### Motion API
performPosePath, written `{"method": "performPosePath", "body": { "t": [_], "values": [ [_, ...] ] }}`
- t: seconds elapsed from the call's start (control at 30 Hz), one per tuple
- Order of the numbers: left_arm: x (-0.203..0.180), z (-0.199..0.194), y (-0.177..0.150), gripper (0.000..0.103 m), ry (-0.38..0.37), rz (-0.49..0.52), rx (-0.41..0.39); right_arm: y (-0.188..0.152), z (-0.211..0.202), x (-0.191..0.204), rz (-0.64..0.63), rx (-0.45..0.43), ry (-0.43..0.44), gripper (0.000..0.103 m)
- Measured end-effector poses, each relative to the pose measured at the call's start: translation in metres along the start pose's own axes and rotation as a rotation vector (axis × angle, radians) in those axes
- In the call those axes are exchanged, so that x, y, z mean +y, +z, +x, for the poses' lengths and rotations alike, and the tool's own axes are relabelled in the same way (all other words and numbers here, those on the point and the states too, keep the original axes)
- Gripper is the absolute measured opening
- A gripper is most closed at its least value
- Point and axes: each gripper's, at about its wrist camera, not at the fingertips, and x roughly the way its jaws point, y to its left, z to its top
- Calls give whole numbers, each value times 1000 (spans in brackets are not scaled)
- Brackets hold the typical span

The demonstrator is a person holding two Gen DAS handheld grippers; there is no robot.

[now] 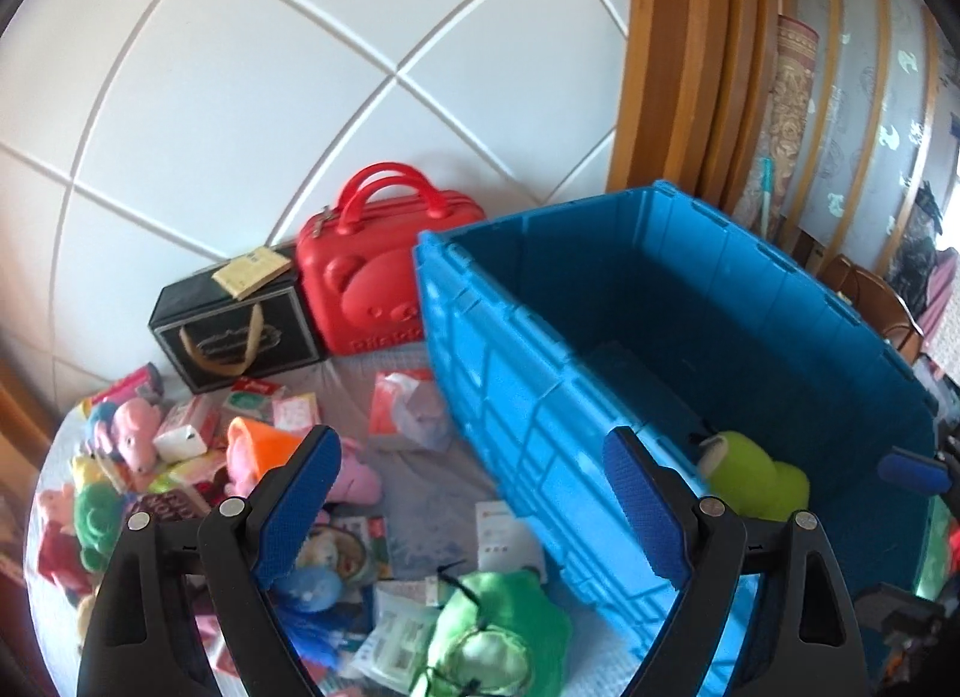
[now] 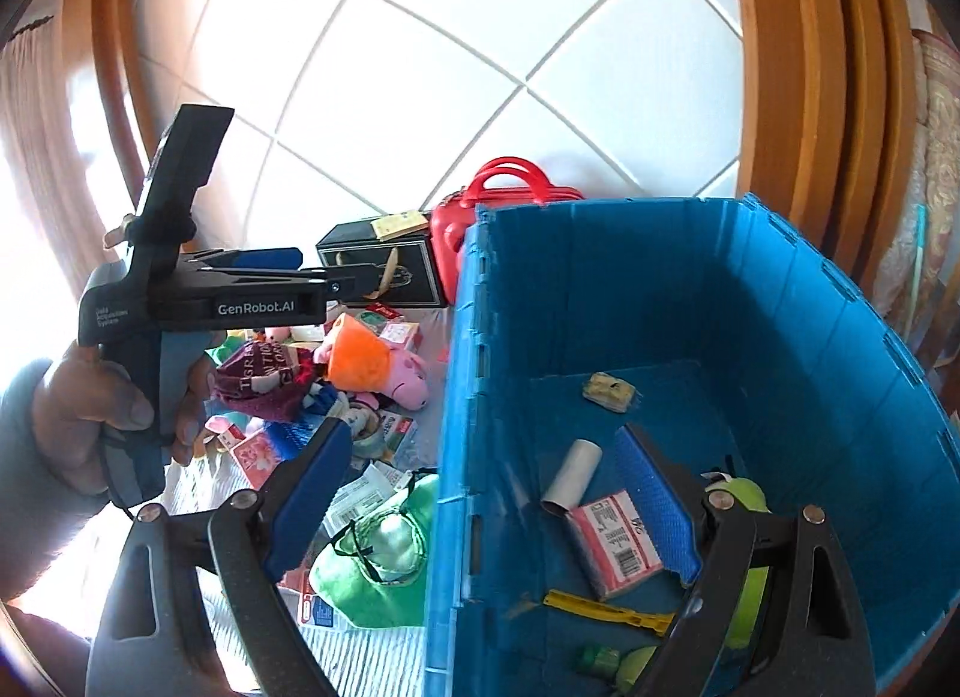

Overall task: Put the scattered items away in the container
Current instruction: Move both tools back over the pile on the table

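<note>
Scattered toys and packets (image 1: 198,457) are piled on the quilted bed cover (image 1: 420,475) to the left of my blue crate (image 1: 540,397), which sits on that same cover with its long axis running away from me toward the tiled wall. So far the crate holds a lime plush (image 1: 756,481), a paper roll (image 2: 573,472), a pink packet (image 2: 618,547), a yellow strip (image 2: 606,610) and a little tan bit near the far end (image 2: 609,391).

Both claws are wide open with nothing in them. My left claw (image 1: 474,517) straddles the crate's near long wall, one finger over the pile, the other over the inside. My right claw (image 2: 486,511) sits the same way, slightly more over the crate.

Closest loose thing is the green plush with glasses (image 1: 498,637), lying right against the outside of the crate wall at the near edge of the bed, just below and between my left fingers. It's a floppy lump, so I can't call which way it points; if anything it stretches roughly along the crate wall. I reckon the left hand (image 2: 114,415) is the nearer one for it: drop down and slightly left, pinch across the short way. Pink pig in the orange dress (image 2: 384,373) is farther out, mid-pile, head pointing toward the crate.
</note>
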Motion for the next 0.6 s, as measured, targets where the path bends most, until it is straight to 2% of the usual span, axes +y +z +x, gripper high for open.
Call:
{"method": "performPosePath", "body": {
  "t": [0.3, 0.47, 0.6],
  "values": [
    [116, -31, -60, 90, 125, -135, 33, 6, 38, 79, -55, 41, 101, 89],
    [167, -50, -90, 90, 200, -147, 34, 5, 50, 117, -81, 56, 122, 89],
    [199, -63, -111, 90, 219, -170, 41, 5, 58, 144, -98, 67, 129, 89]
  ]
}}
